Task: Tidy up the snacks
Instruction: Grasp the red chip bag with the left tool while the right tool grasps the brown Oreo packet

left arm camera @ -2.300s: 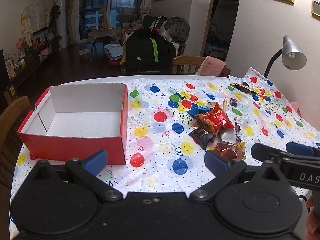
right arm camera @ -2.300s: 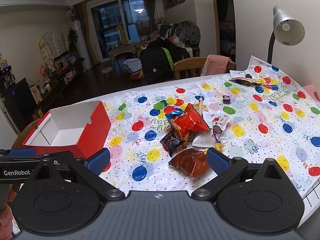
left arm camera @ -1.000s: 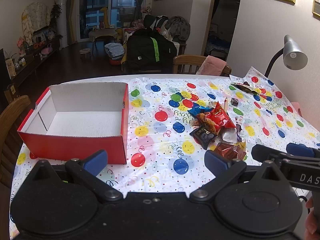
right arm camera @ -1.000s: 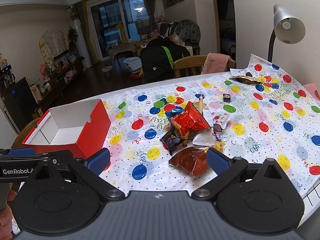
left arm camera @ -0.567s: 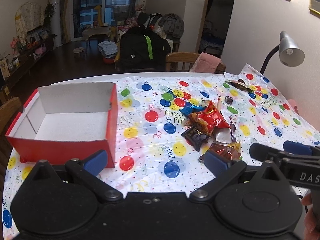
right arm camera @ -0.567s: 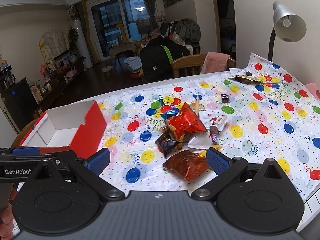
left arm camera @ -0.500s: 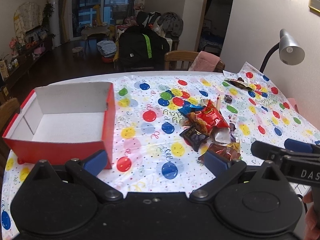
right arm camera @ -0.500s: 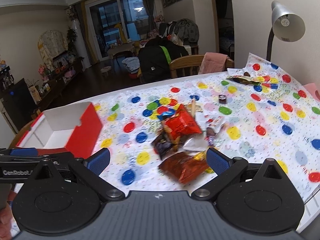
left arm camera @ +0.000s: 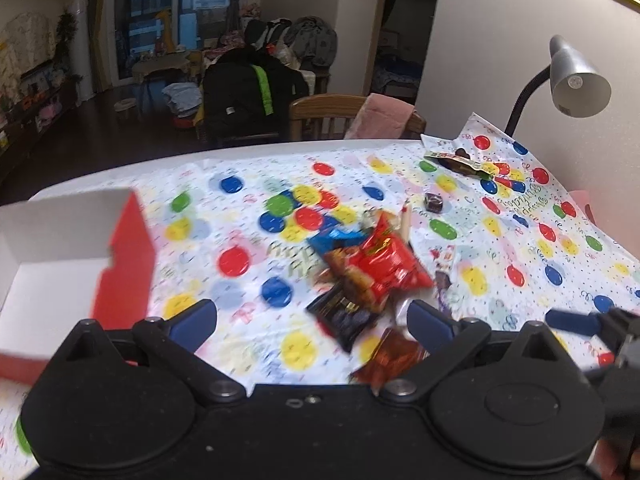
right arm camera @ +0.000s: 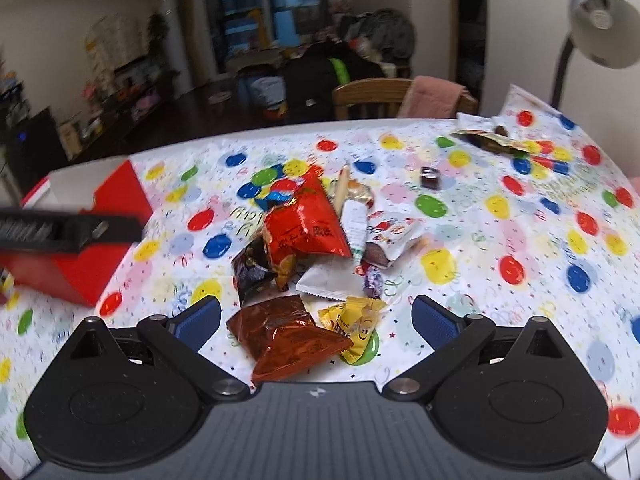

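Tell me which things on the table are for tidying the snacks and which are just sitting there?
For the job:
- snack pile
- red box
- stray chocolate
- opened wrapper
- left tongs, open
- right tongs, open

Just lying about:
- desk lamp
- balloon tablecloth
- wooden chair

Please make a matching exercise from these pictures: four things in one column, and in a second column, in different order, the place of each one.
Things:
1. red box
2. desk lamp
3. bright red snack bag
4. small dark candy

Places:
A. alone on the cloth, beyond the pile
B. far right, by the wall
C. left side of the table
D. on top of the snack pile

Pairs: 1-C, 2-B, 3-D, 4-A
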The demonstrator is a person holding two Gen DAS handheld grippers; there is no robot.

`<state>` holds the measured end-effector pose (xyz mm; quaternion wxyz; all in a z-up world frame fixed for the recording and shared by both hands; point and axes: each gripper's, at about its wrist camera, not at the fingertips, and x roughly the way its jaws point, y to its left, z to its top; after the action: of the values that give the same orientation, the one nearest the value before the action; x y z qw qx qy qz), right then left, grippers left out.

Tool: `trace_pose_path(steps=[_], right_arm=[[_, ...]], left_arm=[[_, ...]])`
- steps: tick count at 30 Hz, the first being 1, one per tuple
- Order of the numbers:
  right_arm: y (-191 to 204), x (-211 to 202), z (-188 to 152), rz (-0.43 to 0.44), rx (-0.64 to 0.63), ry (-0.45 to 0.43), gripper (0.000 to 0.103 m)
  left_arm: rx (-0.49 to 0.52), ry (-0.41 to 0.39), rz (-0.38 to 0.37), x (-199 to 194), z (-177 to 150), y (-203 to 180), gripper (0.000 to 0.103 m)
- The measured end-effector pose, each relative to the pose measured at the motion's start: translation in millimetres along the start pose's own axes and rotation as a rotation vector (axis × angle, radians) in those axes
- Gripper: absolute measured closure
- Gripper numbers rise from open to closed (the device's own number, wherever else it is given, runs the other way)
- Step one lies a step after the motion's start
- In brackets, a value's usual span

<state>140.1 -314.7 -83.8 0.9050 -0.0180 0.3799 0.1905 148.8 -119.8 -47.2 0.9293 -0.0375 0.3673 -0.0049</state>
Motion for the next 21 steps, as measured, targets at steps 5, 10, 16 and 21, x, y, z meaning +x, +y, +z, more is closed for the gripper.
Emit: trace_pose_path(steps=[5,10,16,21], right_arm=[[0,23,-7,0.070,-0.090,0.062,0.005],[5,49,-8,0.126,-0.169,0.096,0.010],[9,74,-7,0.170,-0.242,0.136,0.020],[11,83,-4,0.204,-0.279,0.149,0.020]], left_arm=[[-0.004,0.043,-0.034,40,17,-13,0.004],[0.016,0.064,-0.041,70,25,-26,0.004],[0.124,0.093,-0.088,102,32,-48,0.004],[0.153,0.169,-0.140,130,37,-59,0.004]])
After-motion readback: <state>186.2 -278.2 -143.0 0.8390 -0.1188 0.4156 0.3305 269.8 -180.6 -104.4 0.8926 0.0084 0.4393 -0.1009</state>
